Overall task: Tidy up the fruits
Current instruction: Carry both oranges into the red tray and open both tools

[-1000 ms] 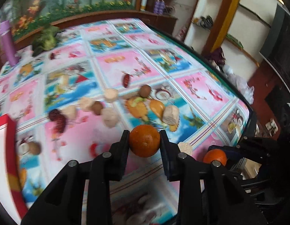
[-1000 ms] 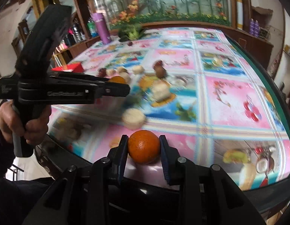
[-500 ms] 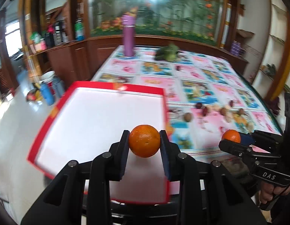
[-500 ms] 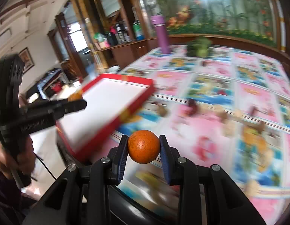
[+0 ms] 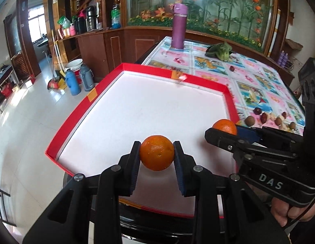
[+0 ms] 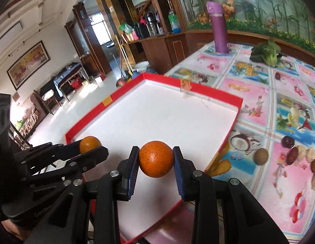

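Through my left wrist camera, my left tongs [image 5: 156, 153] pinch an orange [image 5: 156, 152] over the white floor of the red-rimmed tray [image 5: 80, 109]; off to their right, my right tongs [image 5: 223, 131] grip a second orange [image 5: 225, 126] at the tray's edge. Through my right wrist camera, my right tongs [image 6: 156, 159] clamp their orange [image 6: 156, 158] above the tray [image 6: 208, 92], with my left tongs [image 6: 92, 147] to their left and small fruits [image 6: 293, 155] on the counter [image 6: 257, 99] to the right.
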{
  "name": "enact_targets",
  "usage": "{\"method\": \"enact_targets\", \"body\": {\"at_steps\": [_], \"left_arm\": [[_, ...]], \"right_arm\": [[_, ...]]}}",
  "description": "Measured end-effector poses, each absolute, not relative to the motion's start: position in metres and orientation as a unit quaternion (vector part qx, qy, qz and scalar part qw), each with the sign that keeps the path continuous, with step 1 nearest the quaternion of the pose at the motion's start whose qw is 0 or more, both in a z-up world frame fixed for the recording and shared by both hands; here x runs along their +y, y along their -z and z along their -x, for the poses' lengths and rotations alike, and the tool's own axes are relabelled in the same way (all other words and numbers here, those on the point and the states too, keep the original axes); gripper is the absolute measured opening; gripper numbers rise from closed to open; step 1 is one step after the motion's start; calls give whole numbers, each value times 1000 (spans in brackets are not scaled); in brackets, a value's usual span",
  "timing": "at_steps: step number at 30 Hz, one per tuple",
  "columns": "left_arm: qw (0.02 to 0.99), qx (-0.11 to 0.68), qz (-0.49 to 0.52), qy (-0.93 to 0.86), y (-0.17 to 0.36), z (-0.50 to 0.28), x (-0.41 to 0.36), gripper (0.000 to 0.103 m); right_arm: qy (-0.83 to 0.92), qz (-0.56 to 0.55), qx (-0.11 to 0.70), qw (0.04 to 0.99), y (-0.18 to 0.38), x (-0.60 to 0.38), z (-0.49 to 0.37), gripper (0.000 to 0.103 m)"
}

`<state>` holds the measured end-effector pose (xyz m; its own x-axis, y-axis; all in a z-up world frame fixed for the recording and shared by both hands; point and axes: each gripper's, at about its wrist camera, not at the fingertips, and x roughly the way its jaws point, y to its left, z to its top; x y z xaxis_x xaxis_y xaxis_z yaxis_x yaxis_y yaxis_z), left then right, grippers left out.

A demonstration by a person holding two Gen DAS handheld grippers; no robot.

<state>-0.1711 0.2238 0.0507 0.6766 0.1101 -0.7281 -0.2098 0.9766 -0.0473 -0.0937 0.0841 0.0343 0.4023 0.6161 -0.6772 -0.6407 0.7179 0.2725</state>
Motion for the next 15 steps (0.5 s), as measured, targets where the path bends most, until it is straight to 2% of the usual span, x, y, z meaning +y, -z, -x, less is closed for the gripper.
{"method": "enact_targets", "body": {"at_steps": [11,14,15], "left_arm": [[897,419,45,-134,-37,163,230,34],[894,423,43,-142,-36,162,230,36],[893,422,38,-149,-37,163,229,37]], "right_arm": [[-364,45,421,829,-24,102,89,32],[-366,43,415,832,-28,95,92,36],[-366,40,411,834,-30,94,90,41]]}}
